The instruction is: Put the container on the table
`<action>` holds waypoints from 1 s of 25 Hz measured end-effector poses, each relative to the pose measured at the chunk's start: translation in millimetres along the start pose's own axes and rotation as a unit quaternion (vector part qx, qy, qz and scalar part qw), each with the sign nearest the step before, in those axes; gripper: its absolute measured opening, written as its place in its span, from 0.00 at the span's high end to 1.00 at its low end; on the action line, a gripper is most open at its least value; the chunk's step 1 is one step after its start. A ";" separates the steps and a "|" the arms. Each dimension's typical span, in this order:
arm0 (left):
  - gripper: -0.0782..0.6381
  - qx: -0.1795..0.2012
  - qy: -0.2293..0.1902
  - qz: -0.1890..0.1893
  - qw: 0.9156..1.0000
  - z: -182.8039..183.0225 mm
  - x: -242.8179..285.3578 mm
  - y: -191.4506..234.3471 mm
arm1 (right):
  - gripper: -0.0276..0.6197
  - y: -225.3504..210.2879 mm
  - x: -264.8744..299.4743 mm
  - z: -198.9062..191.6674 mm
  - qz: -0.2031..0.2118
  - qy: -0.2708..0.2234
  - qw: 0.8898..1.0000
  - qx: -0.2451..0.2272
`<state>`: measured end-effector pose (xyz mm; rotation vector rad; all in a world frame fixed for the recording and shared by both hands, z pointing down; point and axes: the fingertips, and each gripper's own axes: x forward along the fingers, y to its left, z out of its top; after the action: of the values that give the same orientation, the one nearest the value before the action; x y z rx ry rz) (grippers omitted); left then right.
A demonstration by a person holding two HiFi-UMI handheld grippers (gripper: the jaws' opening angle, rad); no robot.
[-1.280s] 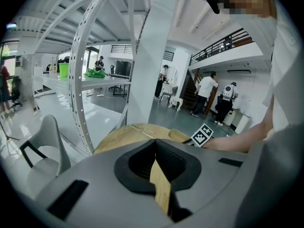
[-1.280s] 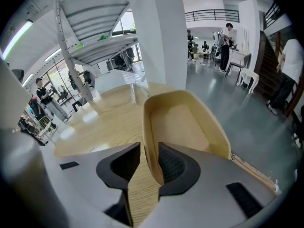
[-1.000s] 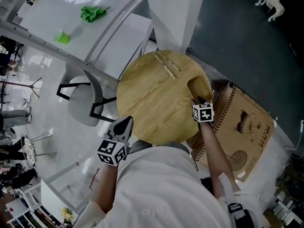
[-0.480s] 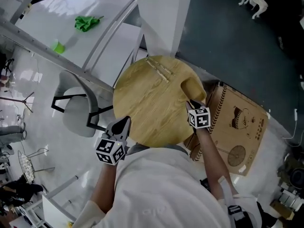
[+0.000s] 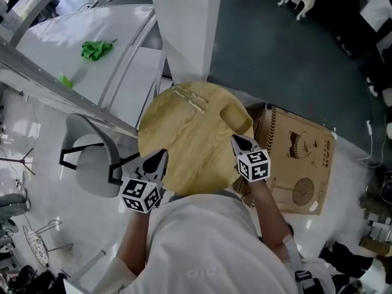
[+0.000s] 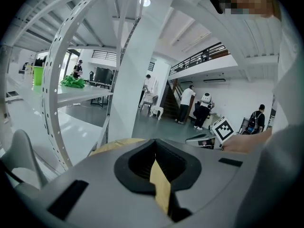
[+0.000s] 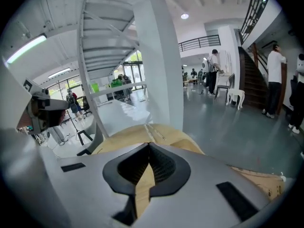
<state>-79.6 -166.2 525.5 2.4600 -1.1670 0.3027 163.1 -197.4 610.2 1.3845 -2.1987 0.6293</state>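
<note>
A tan wooden container (image 5: pixel 236 116) sits on the round wooden table (image 5: pixel 177 149), near its right edge. My right gripper (image 5: pixel 239 142) hovers just short of the container, apart from it, shut with nothing between its jaws. In the right gripper view the shut jaws (image 7: pixel 149 148) point over the table top (image 7: pixel 142 134), and the container (image 7: pixel 189 144) shows just past them. My left gripper (image 5: pixel 160 158) hangs at the table's near left edge, also shut and empty. In the left gripper view its jaws (image 6: pixel 155 148) meet, with only a sliver of table (image 6: pixel 114 145) showing.
Two thin wooden sticks (image 5: pixel 189 97) lie at the table's far side. A white column (image 5: pixel 184 29) stands right behind the table. A printed cardboard sheet (image 5: pixel 300 164) lies on the floor at right. A grey chair (image 5: pixel 92 162) is at left, beside a white bench with a green cloth (image 5: pixel 95 49).
The right gripper has come off the container, lifted back toward me and gone from open to shut. The container stays on the table. The left gripper rose slightly.
</note>
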 end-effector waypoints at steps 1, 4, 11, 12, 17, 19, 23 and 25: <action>0.87 0.003 -0.004 -0.007 1.000 4.1 1.4 -1.5 | 0.92 5.2 -7.5 5.7 -0.001 -0.010 1.000 -0.002; 0.87 0.018 -0.017 -0.030 0.999 16.0 5.6 -7.6 | 0.92 20.1 -29.2 22.0 -0.012 -0.039 0.999 -0.015; 0.87 0.047 -0.048 -0.084 0.994 44.4 13.1 -24.4 | 0.92 56.3 -74.7 63.5 -0.013 -0.122 0.992 -0.011; 0.87 0.051 -0.052 -0.091 0.993 48.1 13.4 -27.0 | 0.92 60.7 -80.4 67.9 -0.015 -0.133 0.991 -0.011; 0.87 0.073 -0.072 -0.122 0.987 65.0 10.4 -41.6 | 0.92 78.5 -106.4 82.9 -0.020 -0.173 0.985 -0.022; 0.87 0.077 -0.081 -0.134 0.985 71.3 8.6 -46.3 | 0.92 83.4 -114.5 86.7 -0.021 -0.181 0.983 -0.028; 0.87 0.077 -0.097 -0.153 0.980 76.5 2.1 -54.8 | 0.92 93.5 -126.9 88.6 -0.018 -0.189 0.981 -0.035; 0.87 0.076 -0.101 -0.162 0.979 78.2 0.5 -58.3 | 0.92 97.7 -132.1 91.1 -0.015 -0.198 0.979 -0.038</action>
<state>-32.1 -167.8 440.3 2.8169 -0.8195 0.0488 112.1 -121.7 446.0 1.6091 -2.4678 0.2688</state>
